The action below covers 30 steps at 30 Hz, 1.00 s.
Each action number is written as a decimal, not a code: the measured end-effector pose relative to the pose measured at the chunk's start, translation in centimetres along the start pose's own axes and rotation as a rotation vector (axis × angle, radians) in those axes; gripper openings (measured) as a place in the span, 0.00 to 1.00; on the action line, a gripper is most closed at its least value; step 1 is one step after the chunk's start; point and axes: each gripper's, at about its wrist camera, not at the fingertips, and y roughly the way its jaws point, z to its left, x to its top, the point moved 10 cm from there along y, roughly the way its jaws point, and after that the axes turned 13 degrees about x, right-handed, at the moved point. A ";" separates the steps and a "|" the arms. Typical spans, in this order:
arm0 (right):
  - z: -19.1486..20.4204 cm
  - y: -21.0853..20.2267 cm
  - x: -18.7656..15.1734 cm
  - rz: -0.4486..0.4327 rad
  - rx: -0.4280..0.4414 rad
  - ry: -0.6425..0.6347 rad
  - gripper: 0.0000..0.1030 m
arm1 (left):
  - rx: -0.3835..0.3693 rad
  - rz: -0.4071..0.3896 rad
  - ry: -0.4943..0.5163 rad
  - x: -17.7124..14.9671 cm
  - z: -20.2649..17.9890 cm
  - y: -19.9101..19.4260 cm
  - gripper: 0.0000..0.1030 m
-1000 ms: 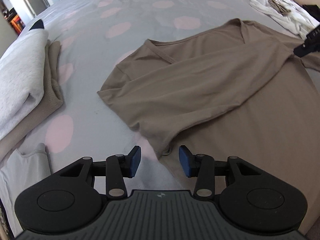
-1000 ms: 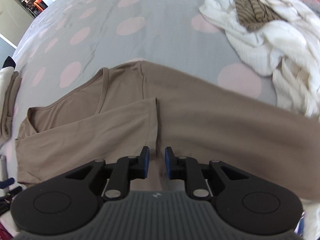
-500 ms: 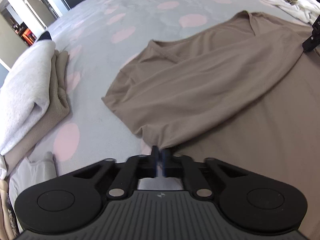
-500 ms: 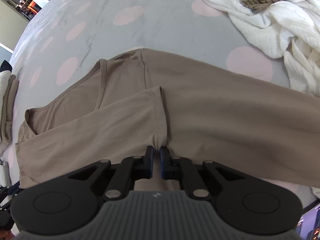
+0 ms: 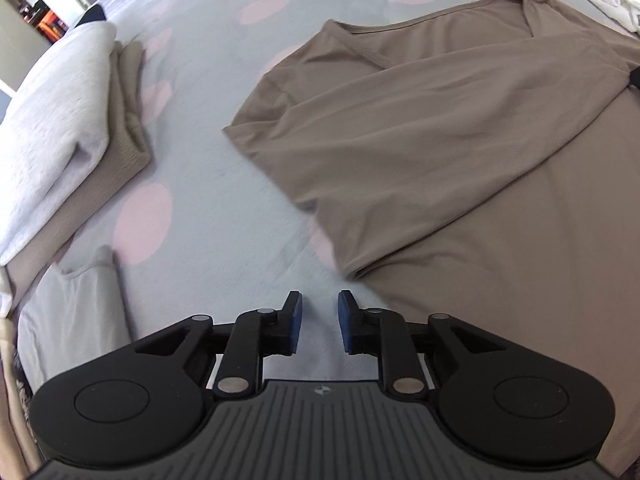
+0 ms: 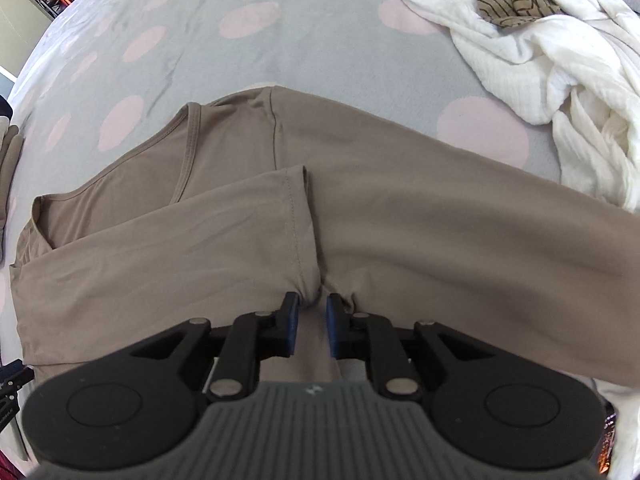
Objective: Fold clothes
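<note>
A taupe long-sleeved shirt (image 5: 460,152) lies flat on the bed, its left sleeve (image 6: 192,240) folded across the chest. In the left wrist view my left gripper (image 5: 320,314) stands open over bare bedsheet, just left of the sleeve's folded edge (image 5: 354,272), with nothing between its blue pads. In the right wrist view my right gripper (image 6: 313,314) is open over the shirt. The bunched corner of the sleeve cuff (image 6: 298,216) sits right at its fingertips. The other sleeve (image 6: 500,248) stretches out to the right.
The bedsheet (image 5: 224,184) is grey with pink dots. A pile of folded white and tan clothes (image 5: 56,128) lies at the left, with a pale garment (image 5: 72,312) nearer. A heap of white and striped laundry (image 6: 540,28) sits at the back right.
Both grippers shut on the folded sleeve half a second ago and have now opened. The left gripper has drawn back and left, off the shirt. The sleeve lies across the chest.
</note>
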 end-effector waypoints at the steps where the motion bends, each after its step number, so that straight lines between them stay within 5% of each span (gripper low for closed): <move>1: -0.1 -0.5 0.1 -0.010 0.001 0.004 0.20 | -0.002 -0.011 -0.022 0.1 0.3 -0.4 0.17; 10: -3.4 -8.5 1.3 -0.271 -0.012 0.044 0.50 | -0.002 -0.120 -0.191 1.6 2.5 -3.6 0.19; 21: -13.0 -16.7 -1.2 -0.407 -0.066 0.165 0.51 | -0.032 -0.172 -0.288 2.9 2.0 -6.4 0.19; 23: -15.0 -18.5 -1.9 -0.432 -0.092 0.184 0.52 | -0.044 -0.169 -0.330 3.2 2.1 -6.8 0.22; 27: -18.9 -21.8 -3.2 -0.505 -0.170 0.205 0.79 | -0.047 -0.236 -0.436 4.3 2.9 -8.1 0.35; 30: -22.2 -23.3 -4.7 -0.525 -0.206 0.270 0.79 | -0.032 -0.291 -0.479 5.3 3.2 -9.1 0.49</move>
